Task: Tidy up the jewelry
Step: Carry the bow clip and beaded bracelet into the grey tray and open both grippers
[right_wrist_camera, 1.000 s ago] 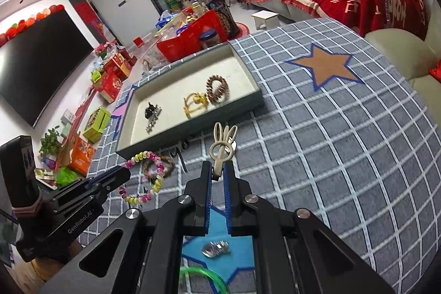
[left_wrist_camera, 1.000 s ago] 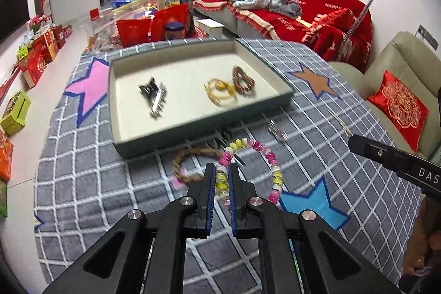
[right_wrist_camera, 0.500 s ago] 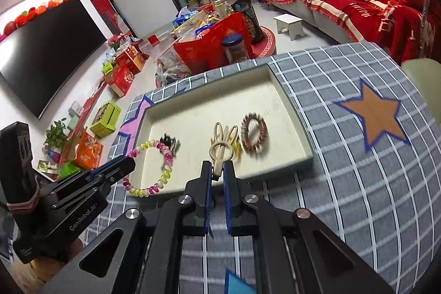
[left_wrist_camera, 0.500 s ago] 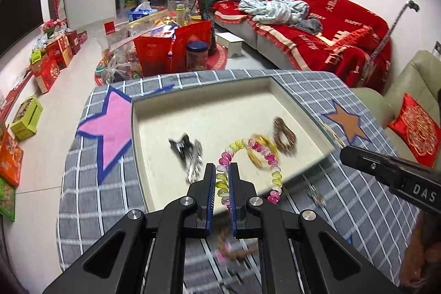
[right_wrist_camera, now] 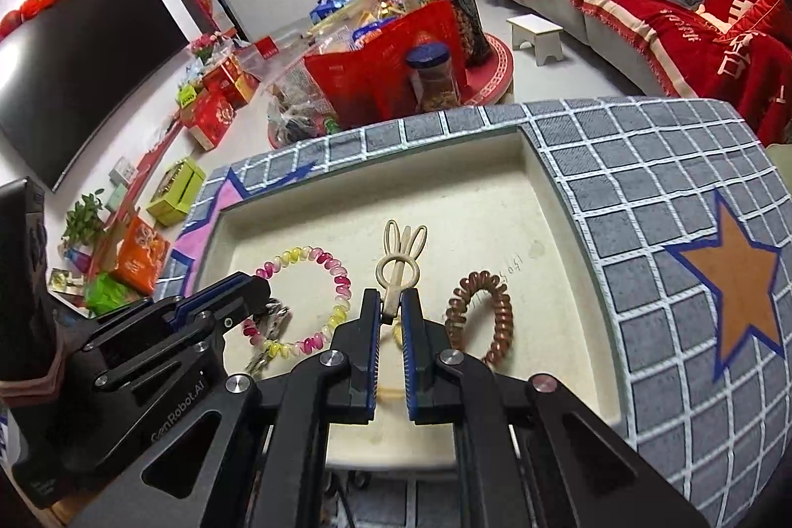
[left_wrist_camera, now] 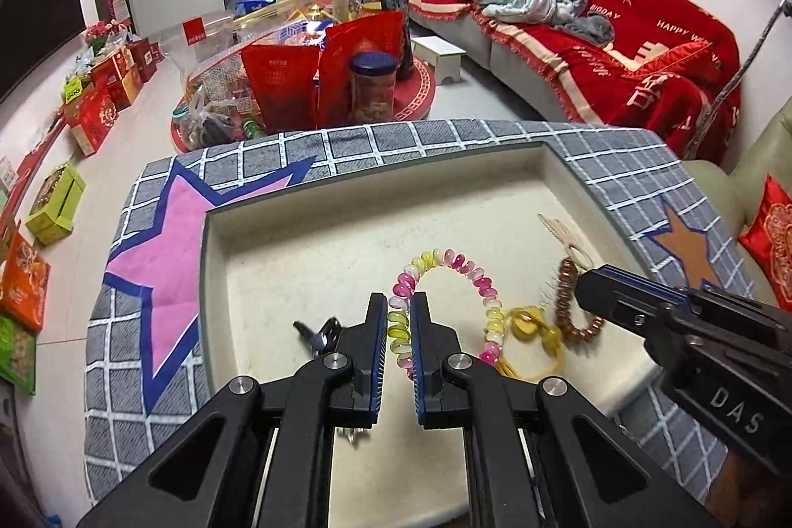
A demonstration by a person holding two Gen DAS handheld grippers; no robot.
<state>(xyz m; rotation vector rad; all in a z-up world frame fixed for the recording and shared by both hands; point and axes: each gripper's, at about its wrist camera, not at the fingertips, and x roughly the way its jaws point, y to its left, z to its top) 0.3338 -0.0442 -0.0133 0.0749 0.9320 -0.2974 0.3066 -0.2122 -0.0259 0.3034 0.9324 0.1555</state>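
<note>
Both tools are loaded over the shallow cream-lined grey tray (left_wrist_camera: 584, 181). The left gripper (left_wrist_camera: 399, 322) is clamped on the pink, yellow and white spiral-coil bracelet (left_wrist_camera: 465, 268), whose loop hangs ahead of the fingers above the tray floor. The right gripper (right_wrist_camera: 391, 315) is pinched on the stem of the cream rabbit-ear hair clip (right_wrist_camera: 398, 253), ears pointing away, also above the tray. Already lying in the tray: a brown coiled hair tie (right_wrist_camera: 482, 320), a yellow translucent coil tie (left_wrist_camera: 537, 337) beside it, and a black claw clip (left_wrist_camera: 317, 332) mostly hidden behind the left fingers. Whether the held bracelet touches the floor can't be told. The step looks like release into the tray. Risks, as a guess: the two tools sit close together, so opening both at once could knock one tool into the other or into the brown tie. The springy bracelet may snag on a finger pad and come back up with the tool, or bounce onto the yellow tie and tangle. The clip, held only by its thin stem, could twist in the grip, or land on top of the yellow tie rather than on bare floor. The tray sits on a grey grid-pattern cloth with stars (right_wrist_camera: 643, 181), so a bump might shift the tray.
</note>
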